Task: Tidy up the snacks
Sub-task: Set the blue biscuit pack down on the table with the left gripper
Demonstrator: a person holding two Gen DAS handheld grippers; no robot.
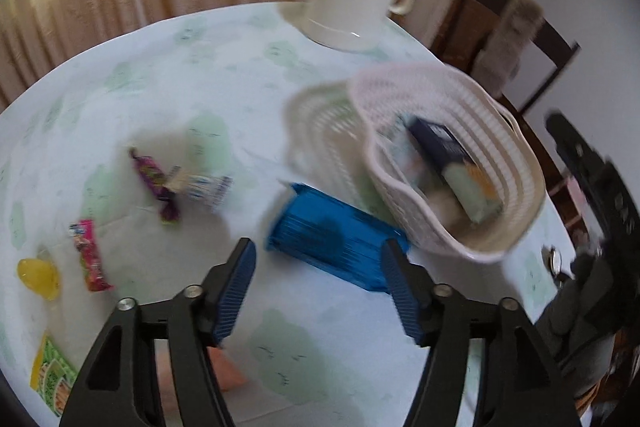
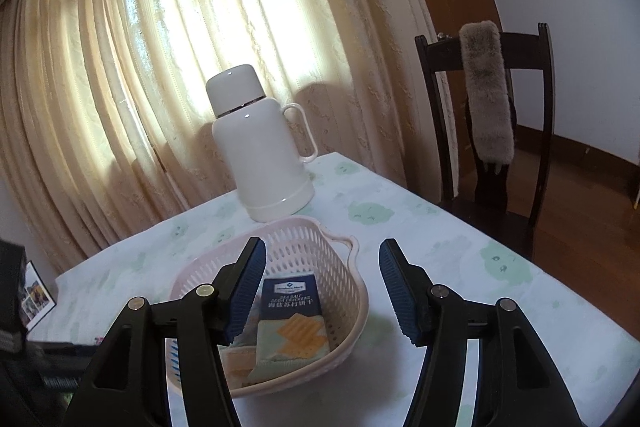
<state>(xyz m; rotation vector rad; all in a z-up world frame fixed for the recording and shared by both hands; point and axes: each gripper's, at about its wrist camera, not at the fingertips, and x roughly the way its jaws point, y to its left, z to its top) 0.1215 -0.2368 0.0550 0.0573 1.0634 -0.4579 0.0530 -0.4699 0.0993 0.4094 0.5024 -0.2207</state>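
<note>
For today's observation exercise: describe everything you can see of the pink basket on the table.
The pink basket is pale plastic with slotted, lattice-like walls, a wavy, roughly heart-shaped rim and a loop handle. It sits upright on the green-patterned tablecloth, in front of the white thermos. Inside, a sea salt cracker packet lies on other wrappers. In the left wrist view a blue packet lies close against its outer wall; actual contact is unclear.
</note>
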